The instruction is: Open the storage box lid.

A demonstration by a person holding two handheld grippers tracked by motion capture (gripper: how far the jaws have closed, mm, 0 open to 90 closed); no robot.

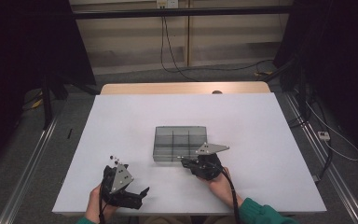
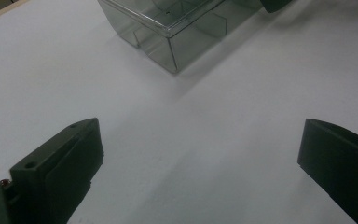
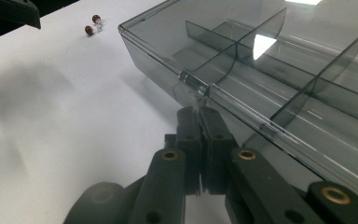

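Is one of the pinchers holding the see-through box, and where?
The right gripper is shut on the box's small clear latch tab at its front edge. The left gripper is open and holds nothing.

Clear divided box point(image 2: 168, 28) cut off by the top edge at 12 o'clock in the left gripper view, its far side out of frame at 3 o'clock in the right gripper view, small latch tab point(image 3: 196, 93) half hidden behind closed right gripper point(image 3: 199, 114) tips, two dark beads point(image 3: 92, 25) at 11 o'clock too small to identify
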